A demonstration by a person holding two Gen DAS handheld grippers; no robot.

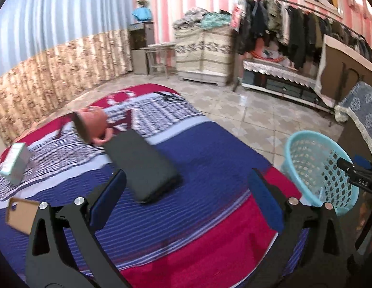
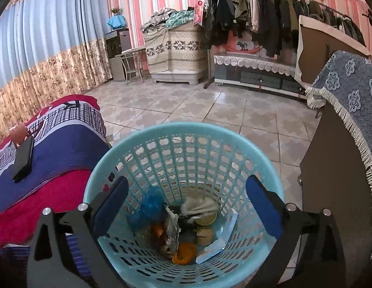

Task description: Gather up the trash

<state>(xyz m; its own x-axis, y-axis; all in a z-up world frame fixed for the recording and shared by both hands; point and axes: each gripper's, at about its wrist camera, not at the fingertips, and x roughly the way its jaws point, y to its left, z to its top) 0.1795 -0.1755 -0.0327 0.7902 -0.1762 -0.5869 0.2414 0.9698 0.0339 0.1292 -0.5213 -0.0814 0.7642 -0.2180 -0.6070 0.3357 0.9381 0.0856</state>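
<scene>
A light blue plastic basket (image 2: 186, 134) stands on the floor beside the bed and holds several bits of trash (image 2: 178, 230). My right gripper (image 2: 186, 206) is open and empty, just above the basket's mouth. The basket also shows in the left wrist view (image 1: 303, 141). My left gripper (image 1: 188, 196) is open and empty over the bed's striped cover (image 1: 205, 148). On the bed lie a black flat case (image 1: 142, 165), a pinkish object (image 1: 94, 124), a small pale box (image 1: 15, 160) and a brown card (image 1: 20, 213).
A dark cabinet with a blue fringed cloth (image 2: 349, 91) stands right of the basket. Tiled floor (image 2: 186, 105) stretches to a clothes rack (image 2: 270, 16), a covered chest (image 2: 176, 50) and a low table (image 2: 253, 69) along the striped wall.
</scene>
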